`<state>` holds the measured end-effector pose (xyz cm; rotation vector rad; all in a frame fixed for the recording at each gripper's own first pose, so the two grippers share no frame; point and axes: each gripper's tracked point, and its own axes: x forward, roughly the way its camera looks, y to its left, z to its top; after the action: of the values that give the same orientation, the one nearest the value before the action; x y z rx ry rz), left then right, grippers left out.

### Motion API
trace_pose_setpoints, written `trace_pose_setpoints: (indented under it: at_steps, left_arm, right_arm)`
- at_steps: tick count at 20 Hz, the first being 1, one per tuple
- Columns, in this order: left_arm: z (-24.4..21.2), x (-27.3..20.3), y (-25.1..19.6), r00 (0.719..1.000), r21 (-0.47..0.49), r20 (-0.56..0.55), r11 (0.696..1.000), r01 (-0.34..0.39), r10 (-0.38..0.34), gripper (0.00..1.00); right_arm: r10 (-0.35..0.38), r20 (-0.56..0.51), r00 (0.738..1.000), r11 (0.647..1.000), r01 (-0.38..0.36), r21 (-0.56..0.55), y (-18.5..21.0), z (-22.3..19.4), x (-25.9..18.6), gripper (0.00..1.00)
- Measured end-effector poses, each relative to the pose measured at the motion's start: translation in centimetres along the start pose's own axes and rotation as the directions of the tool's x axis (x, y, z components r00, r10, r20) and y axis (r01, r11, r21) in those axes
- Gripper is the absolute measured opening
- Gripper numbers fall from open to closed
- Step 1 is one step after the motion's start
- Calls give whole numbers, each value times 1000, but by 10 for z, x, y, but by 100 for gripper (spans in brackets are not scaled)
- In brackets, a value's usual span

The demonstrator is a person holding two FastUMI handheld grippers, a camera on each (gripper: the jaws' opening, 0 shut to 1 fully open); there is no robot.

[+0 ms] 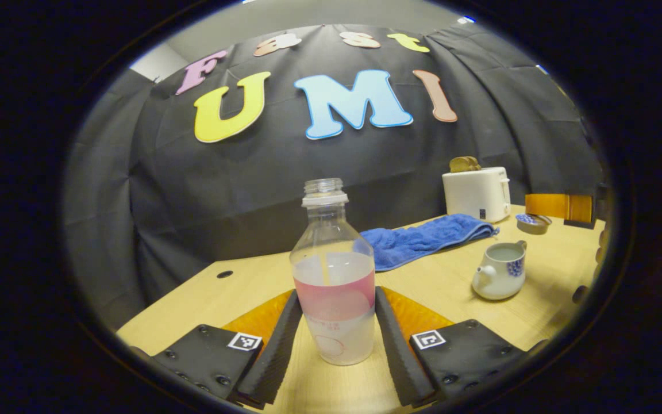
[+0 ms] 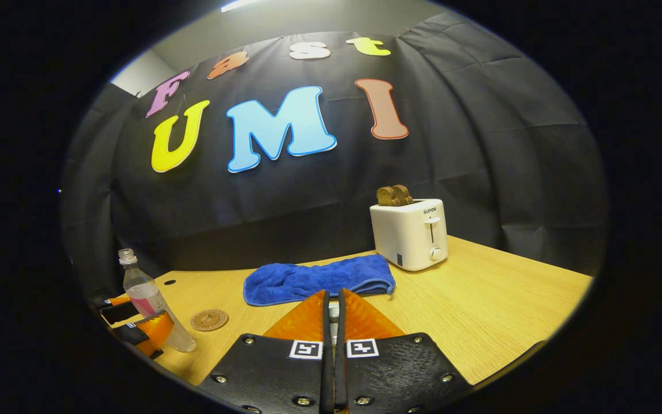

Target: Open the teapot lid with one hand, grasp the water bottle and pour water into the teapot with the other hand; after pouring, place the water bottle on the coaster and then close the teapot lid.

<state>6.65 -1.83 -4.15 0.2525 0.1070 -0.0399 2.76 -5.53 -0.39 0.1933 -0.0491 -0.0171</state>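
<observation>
Bottle (image 1: 334,276) stands upright on the counter (image 1: 469,322), my left fingers (image 1: 276,339) pinching it; my right fingers (image 2: 308,313) pinch the teapot lid (image 2: 334,313).

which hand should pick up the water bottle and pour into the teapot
Left. The water bottle stands uncapped between the fingers of the left gripper, with the open teapot nearby. The right gripper appears busy holding the lid.
</observation>
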Motion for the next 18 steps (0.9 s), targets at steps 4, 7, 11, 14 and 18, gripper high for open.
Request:
trace_pose_setpoints:
  at_steps: [4, 7, 11, 14, 18]
  left_arm:
    - [7, 3, -2, 1000, 150, -14, 989, 15, -13, 87]
    - [15, 7, 0, 1000, 272, -16, 962, 12, -8, 87]
    - [22, 13, -1, 1000, 413, -27, 911, 13, -2, 87]
    - [26, 16, -7, 1000, 498, -29, 867, 9, 7, 87]
    - [34, 21, -17, 1000, 614, -27, 789, 10, 8, 87]
  right_arm:
    - [-11, 15, 1000, 1000, 10, 13, -7, 5, -4, 1]
    - [-23, 13, 1000, 999, 22, 25, -17, 4, -7, 1]
    - [-40, -3, 999, 998, 40, 55, -34, -3, -13, 1]
    - [-55, -13, 998, 996, 56, 75, -48, -7, -21, 1]
    - [-84, -15, 996, 990, 85, 116, -66, -9, -27, 1]
